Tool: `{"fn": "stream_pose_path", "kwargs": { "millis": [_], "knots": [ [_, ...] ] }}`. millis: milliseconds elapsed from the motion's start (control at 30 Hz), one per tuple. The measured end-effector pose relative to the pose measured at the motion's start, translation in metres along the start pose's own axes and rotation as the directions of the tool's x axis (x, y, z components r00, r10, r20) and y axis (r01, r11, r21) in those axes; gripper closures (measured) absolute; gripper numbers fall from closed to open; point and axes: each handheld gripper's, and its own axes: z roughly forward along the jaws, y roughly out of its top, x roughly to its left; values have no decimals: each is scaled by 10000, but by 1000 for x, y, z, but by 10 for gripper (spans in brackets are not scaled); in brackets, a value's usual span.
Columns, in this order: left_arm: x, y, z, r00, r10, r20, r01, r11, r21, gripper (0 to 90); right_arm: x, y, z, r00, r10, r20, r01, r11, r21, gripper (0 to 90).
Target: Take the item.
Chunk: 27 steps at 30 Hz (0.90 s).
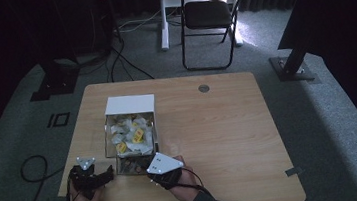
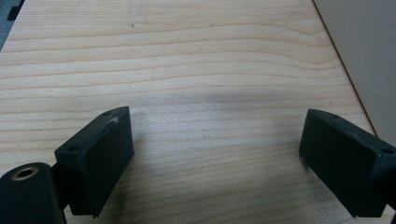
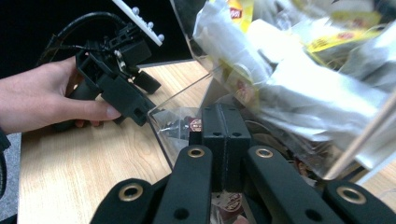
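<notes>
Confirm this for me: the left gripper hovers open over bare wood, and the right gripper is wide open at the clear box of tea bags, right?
Not quite. The right gripper is shut, not wide open: the right gripper view shows its jaws pressed together at the clear box of tea bags. The left gripper is indeed open over bare wood.

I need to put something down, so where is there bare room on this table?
The whole right half of the table is bare, from the clear box across to the right edge. A narrower bare strip runs along the box's left side. The near edge is crowded: left claw, right claw and both hands.
</notes>
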Motion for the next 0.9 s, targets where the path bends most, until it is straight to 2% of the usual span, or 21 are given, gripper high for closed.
{"fn": "stream_pose_path", "kwargs": {
  "millis": [100, 200, 267, 367, 600, 700, 900],
  "knots": [
    [0, 0, 0, 10000, 1, -1, -1, 10000, 0, 105, -3, 2, -3, 10000, 31, -46, -32, 10000, -28, 900],
    [0, 0, 0, 10000, 3, -4, -3, 10000, -1, 105, -1, -1, -1, 9999, 54, -92, -52, 9998, 208, 900],
    [0, 0, 0, 10000, 1, 0, -1, 10000, 0, 105, 1, -5, 1, 9999, 67, -128, -63, 9995, 297, 798],
    [0, 0, 0, 10000, 2, -2, -2, 10000, -1, 105, 5, -9, 5, 9998, 149, -149, -143, 9991, 400, 702],
    [0, 0, 0, 10000, 0, 1, 0, 10000, 1, 105, 8, -14, 18, 9995, 265, 158, -276, 9970, 728, 578],
    [0, 0, 0, 10000, 0, 1, 0, 10000, 1, 105, 8, -16, 22, 9995, 173, 251, -196, 9953, 951, 614],
    [0, 0, 0, 10000, 1, 0, -1, 10000, 0, 105, 7, -17, 23, 9994, 220, 249, -246, 9935, 1113, 864]
  ]
}}
